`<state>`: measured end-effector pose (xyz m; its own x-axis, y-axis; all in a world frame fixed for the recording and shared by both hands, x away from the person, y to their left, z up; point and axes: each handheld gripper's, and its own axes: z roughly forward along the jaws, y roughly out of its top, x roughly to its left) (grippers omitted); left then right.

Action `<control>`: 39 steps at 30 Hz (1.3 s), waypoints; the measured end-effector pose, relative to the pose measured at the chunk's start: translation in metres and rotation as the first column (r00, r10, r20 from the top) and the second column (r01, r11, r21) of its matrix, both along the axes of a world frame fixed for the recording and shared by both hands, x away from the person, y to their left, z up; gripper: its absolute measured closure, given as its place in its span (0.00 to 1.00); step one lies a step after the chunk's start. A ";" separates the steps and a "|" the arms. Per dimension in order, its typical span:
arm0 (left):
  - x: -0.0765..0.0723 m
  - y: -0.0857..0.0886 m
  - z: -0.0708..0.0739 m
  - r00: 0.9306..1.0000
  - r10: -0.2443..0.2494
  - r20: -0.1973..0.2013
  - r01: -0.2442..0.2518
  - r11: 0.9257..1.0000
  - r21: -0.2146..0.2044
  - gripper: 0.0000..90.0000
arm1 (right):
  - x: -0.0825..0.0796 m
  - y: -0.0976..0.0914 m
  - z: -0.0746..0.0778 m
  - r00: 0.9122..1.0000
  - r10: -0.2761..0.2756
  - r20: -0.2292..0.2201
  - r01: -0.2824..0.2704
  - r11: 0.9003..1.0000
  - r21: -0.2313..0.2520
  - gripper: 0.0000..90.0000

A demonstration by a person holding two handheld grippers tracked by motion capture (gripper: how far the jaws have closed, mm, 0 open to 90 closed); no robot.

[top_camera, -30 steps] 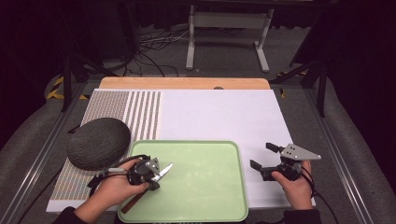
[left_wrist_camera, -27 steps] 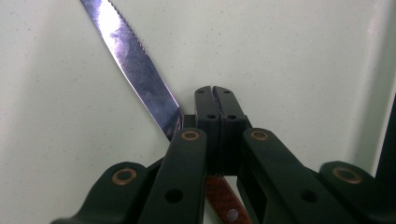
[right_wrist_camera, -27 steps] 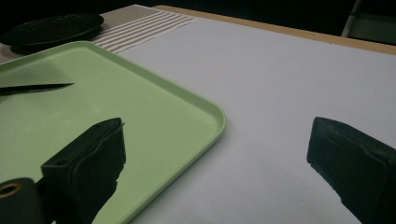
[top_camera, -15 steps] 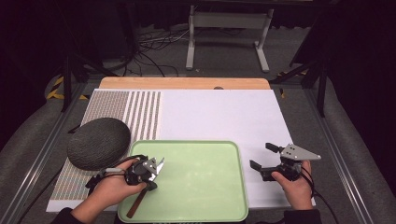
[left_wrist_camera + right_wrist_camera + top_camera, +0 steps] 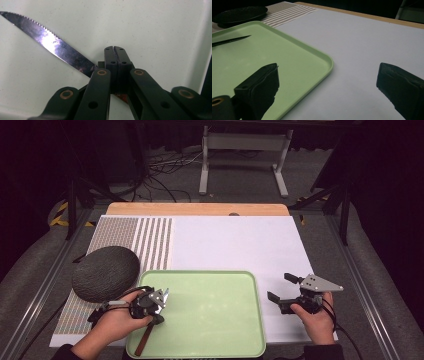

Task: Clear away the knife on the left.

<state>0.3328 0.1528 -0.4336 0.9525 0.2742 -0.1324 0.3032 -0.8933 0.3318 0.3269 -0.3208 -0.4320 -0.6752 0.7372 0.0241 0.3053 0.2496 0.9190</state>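
A serrated knife lies on the green tray (image 5: 235, 320), its brown handle (image 5: 143, 341) toward the near edge. Its blade (image 5: 50, 42) runs out from under my left gripper (image 5: 115, 48). That gripper (image 5: 152, 312) hangs over the tray's left part with its jaws pressed together and nothing between the pads. Whether the tips touch the knife I cannot tell. My right gripper (image 5: 281, 287) rests open over the white sheet just right of the tray. From the right gripper (image 5: 328, 75) I see the tray's corner (image 5: 322, 60) and the blade's tip (image 5: 237, 39).
A dark round dish (image 5: 106, 272) sits upside down on the striped mat (image 5: 145, 237), just left of the tray. The white sheet (image 5: 235, 240) runs back to a wooden strip (image 5: 200, 209). Metal rails flank the table; a stand and cables lie beyond.
My left gripper has turned slightly and drawn a little to the left over the tray, and the knife's handle now shows below the hand. The right gripper has kept still.
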 end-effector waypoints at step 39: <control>0.001 0.023 0.000 0.999 0.047 -0.021 -0.046 0.999 0.012 1.00 | 0.001 0.001 -0.001 1.000 0.007 -0.004 -0.007 1.000 -0.008 0.06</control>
<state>0.3334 0.1757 -0.4333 0.9357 0.3197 -0.1491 0.3514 -0.8819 0.3144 0.3274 -0.3194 -0.4330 -0.6802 0.7328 0.0207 0.3073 0.2594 0.9156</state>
